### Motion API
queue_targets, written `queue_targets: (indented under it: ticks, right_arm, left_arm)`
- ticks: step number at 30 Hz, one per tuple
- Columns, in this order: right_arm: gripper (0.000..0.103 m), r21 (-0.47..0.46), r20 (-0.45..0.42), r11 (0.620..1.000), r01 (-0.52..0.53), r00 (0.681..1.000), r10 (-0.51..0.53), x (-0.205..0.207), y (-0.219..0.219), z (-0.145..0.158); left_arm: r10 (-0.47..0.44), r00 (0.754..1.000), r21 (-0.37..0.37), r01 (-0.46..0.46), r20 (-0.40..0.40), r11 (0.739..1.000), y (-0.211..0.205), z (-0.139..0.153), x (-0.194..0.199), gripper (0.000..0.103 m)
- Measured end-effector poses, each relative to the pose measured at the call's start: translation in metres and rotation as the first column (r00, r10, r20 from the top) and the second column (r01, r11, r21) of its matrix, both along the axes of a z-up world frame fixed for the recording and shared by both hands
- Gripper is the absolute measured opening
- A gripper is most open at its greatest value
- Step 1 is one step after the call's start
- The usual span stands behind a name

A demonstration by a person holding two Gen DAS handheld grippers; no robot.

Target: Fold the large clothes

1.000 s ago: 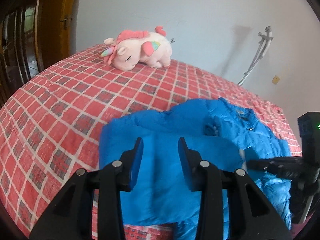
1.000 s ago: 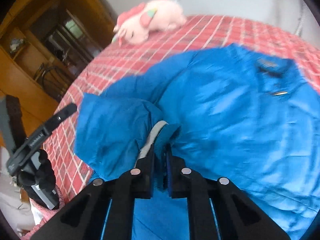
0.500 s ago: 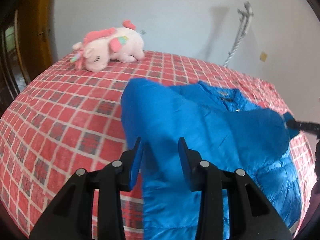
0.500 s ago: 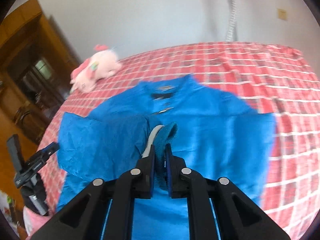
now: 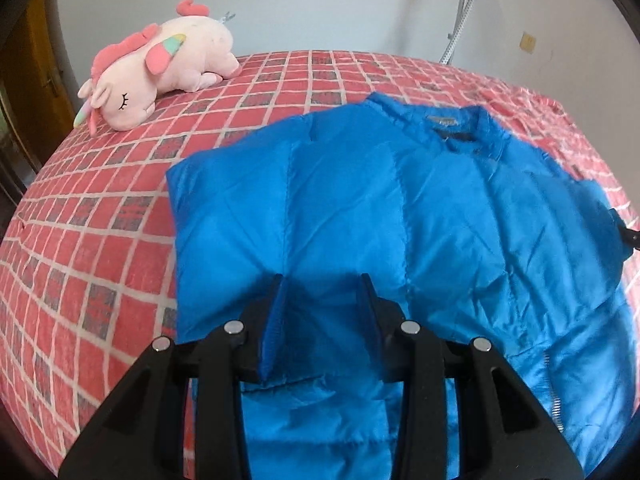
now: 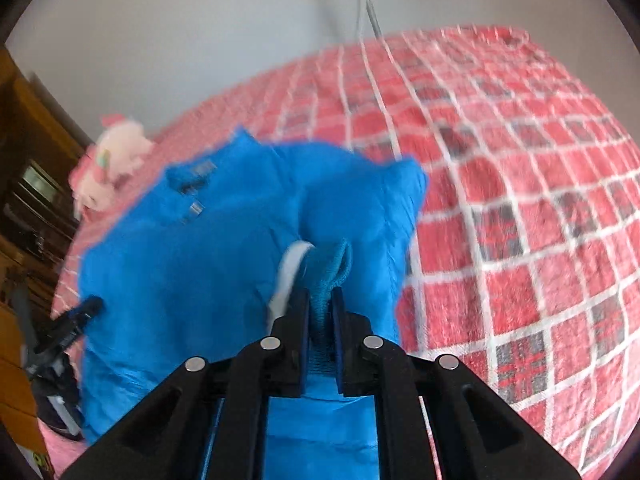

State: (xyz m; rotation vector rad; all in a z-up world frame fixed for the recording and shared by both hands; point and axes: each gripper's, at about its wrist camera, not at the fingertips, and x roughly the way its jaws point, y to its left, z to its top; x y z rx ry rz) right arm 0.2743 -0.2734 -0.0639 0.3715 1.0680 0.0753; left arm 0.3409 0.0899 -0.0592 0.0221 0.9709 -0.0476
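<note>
Jacket: my blue puffer jacket (image 5: 400,208) lies spread across the middle of the left wrist view, collar (image 5: 460,128) toward the upper right, zip showing at the lower right.
Left edge of jacket: a straight side edge runs down the left-centre of that frame, with bare bedspread beside it.
Bedspread: the red checked bedspread (image 5: 100,240) fills the left half of the left wrist view and the whole right half of the right wrist view.
Left tongs: my left gripper (image 5: 322,292) sits at bottom centre, its jaws partly apart. Blue cloth lies between them and a ribbed blue edge rests against the inner face of the left finger; I cannot tell whether the pads press on it.
Right tongs: my right gripper (image 6: 320,308) is at bottom centre of its view, jaws nearly together and clamped on a bunched blue knit cuff (image 6: 330,276), with a white strip just left of it.
Lifted part: the cloth above my right jaws stands up in a peak whose corner points to the upper right.
Toy: a pink plush unicorn (image 5: 160,64) lies in the upper left, well apart from the jacket.
Open room: clear bedspread lies left of the jacket in one view and right of it in the other.
Far edge: a pale wall (image 5: 320,0) meets the bed along the top of the frame.
</note>
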Motion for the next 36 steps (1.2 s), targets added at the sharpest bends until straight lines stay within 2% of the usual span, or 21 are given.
queue_targets:
  ticks: [4, 7, 9, 11, 14, 17, 20, 27, 32, 36]
  right_arm:
    - [0.012, -0.028, -0.020, 0.999, -0.016, 1.000, 0.015, 0.001, 0.004, -0.006]
    - [0.019, -0.080, -0.001, 0.997, -0.014, 1.000, 0.014, -0.003, 0.011, 0.005]
    - [0.021, -0.135, 0.040, 0.991, 0.015, 0.999, -0.009, -0.011, 0.013, 0.023]
    - [0.022, -0.182, 0.115, 0.983, 0.021, 0.993, 0.000, -0.022, 0.022, 0.045]
    - [0.022, -0.159, 0.150, 0.986, -0.046, 0.986, 0.071, -0.025, 0.044, 0.056]
    - [0.022, -0.149, 0.132, 0.982, -0.113, 0.982, 0.133, -0.023, 0.065, 0.048]
    - [0.022, -0.183, 0.098, 0.973, -0.139, 0.983, 0.158, -0.019, 0.077, 0.036]
    - [0.021, -0.199, 0.012, 0.969, -0.144, 0.989, 0.150, -0.011, 0.083, 0.008]
    - [0.021, -0.202, 0.009, 0.968, -0.149, 0.988, 0.154, -0.010, 0.085, 0.000]
    - [0.023, -0.209, 0.054, 0.967, -0.145, 0.986, 0.160, -0.021, 0.090, 0.018]
  left_arm:
    - [0.007, 1.000, -0.028, -0.006, 0.006, 1.000, 0.003, -0.003, 0.004, 0.037]
    - [0.027, 1.000, -0.060, -0.026, 0.013, 0.998, 0.007, 0.007, 0.000, 0.036]
    - [0.034, 0.998, -0.089, -0.029, 0.048, 0.996, 0.008, 0.023, -0.007, 0.036]
    - [0.016, 0.993, -0.095, -0.005, 0.119, 0.995, 0.003, 0.045, -0.021, 0.037]
    - [-0.024, 0.988, -0.105, 0.041, 0.155, 0.994, -0.012, 0.056, -0.031, 0.038]
    - [-0.074, 0.988, -0.093, 0.087, 0.134, 0.992, -0.029, 0.048, -0.032, 0.038]
    - [-0.076, 0.992, -0.059, 0.082, 0.097, 0.995, -0.037, 0.032, -0.028, 0.038]
    - [-0.076, 0.997, -0.096, 0.075, -0.009, 0.993, -0.026, -0.004, -0.014, 0.038]
    - [-0.064, 0.998, -0.149, 0.061, -0.015, 0.987, -0.016, -0.005, -0.014, 0.038]
    - [-0.072, 0.996, -0.101, 0.077, 0.053, 0.992, -0.023, 0.014, -0.033, 0.039]
